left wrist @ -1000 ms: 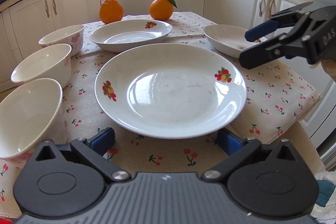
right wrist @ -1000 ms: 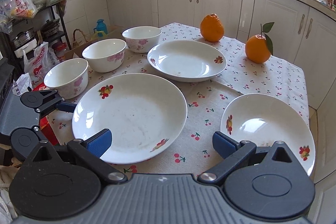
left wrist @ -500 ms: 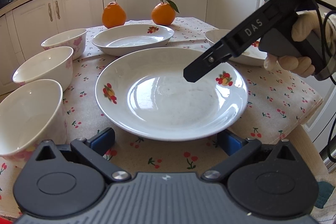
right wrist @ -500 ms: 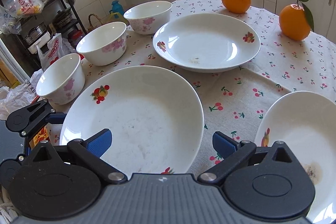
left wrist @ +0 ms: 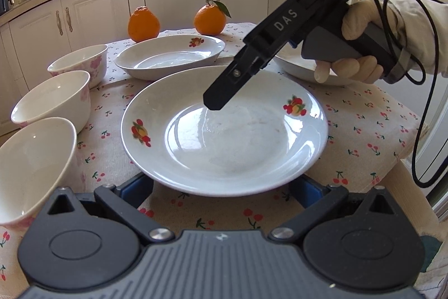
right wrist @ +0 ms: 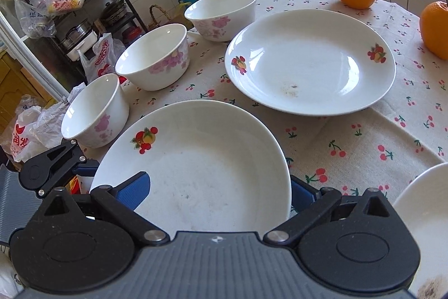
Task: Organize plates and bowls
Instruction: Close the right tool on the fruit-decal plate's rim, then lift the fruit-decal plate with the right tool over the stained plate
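- My left hand-held gripper (left wrist: 221, 188) sits low at the near edge of the table (left wrist: 372, 131), its blue fingers spread wide either side of the near rim of the large plate (left wrist: 224, 131); they do not appear to touch it.
- My right hand-held gripper (right wrist: 218, 192) hangs tilted down over that same plate (right wrist: 196, 159), fingers apart, with the plate's edge between them. Whether a finger touches the plate I cannot tell from here.
- My right hand (left wrist: 361, 46), gloved, grips the handle, seen from the left wrist view.
- A second plate (right wrist: 310, 60) lies further back, well apart from my fingers, and a third plate (right wrist: 420, 229) sits at the right.
- Three bowls (right wrist: 152, 58) stand upright in a row along the left side of the cherry-print cloth.
- Two oranges (left wrist: 143, 24) rest at the far end.
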Demonstrator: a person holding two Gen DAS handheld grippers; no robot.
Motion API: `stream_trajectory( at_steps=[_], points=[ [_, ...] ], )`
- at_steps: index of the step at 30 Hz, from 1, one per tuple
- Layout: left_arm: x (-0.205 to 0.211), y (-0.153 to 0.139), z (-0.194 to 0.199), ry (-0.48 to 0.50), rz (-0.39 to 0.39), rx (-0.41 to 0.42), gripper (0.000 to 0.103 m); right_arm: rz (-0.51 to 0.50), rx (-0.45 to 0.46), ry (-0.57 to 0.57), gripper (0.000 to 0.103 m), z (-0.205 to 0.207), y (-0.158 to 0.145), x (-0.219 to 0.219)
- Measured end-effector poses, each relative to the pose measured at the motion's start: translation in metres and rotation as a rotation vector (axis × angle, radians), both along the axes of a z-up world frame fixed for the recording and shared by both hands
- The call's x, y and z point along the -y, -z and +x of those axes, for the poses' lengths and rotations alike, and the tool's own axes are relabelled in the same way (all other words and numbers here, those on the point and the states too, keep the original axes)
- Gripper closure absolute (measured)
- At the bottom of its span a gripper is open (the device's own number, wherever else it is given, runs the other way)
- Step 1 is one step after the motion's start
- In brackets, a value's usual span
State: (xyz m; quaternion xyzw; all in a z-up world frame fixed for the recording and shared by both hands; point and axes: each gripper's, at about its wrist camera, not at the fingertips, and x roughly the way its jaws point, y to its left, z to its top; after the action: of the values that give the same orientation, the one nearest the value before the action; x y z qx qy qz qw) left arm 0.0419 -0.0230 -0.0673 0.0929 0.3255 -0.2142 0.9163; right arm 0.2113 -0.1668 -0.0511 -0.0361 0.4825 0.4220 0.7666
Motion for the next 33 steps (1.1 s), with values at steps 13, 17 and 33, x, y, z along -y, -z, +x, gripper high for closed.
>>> stream_trajectory(
  at_steps=[13, 17, 33],
  points=[
    [0.002, -0.003, 0.002, 0.008, 0.022, -0.011, 0.002, 0.024, -0.047, 0.004, 0.001, 0.003, 0.000, 0.002],
    [0.003, -0.005, 0.001, 0.024, 0.044, -0.007, 0.002, 0.027, -0.038, 0.015, 0.001, 0.000, -0.004, 0.005],
    [0.012, -0.024, 0.001, 0.090, 0.021, -0.003, 0.002, 0.040, 0.017, 0.075, 0.001, -0.014, -0.028, 0.027]
  ],
)
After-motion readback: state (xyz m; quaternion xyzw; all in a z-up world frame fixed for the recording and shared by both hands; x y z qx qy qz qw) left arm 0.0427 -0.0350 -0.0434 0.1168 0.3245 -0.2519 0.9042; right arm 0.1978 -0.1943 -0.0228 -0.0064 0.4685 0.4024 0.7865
